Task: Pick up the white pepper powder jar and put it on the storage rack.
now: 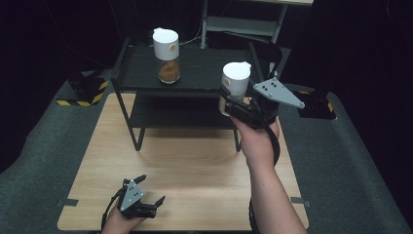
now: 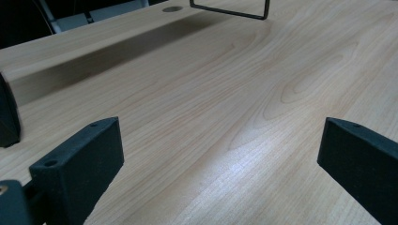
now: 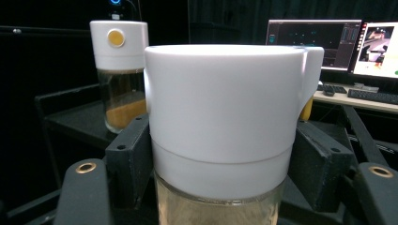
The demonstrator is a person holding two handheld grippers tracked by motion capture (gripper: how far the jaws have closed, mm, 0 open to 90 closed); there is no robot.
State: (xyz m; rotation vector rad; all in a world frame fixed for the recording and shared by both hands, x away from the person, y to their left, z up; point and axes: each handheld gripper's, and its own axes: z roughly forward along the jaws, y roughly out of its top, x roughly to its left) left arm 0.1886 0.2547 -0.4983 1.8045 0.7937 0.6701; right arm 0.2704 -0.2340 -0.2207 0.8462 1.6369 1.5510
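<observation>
My right gripper [image 1: 233, 105] is shut on a glass jar with a tall white lid [image 1: 235, 78], held upright in the air beside the front right corner of the black rack [image 1: 195, 73]. In the right gripper view the held jar [image 3: 225, 117] sits between the two black pads [image 3: 131, 159], which press on it just under the lid. A second jar [image 1: 166, 48] with a white lid and brown powder stands on the rack's top shelf, also seen as the second jar [image 3: 119, 70] behind. My left gripper [image 1: 151, 190] rests open on the wooden table [image 1: 195, 165] at the front left, nothing between its fingers [image 2: 80, 164].
The black two-tier rack stands on the far half of the table, its legs [image 1: 139, 141] on the wood. A rack foot bar [image 2: 230, 11] lies ahead of the left gripper. Monitors [image 3: 328, 42] glow beyond the rack. Grey floor surrounds the table.
</observation>
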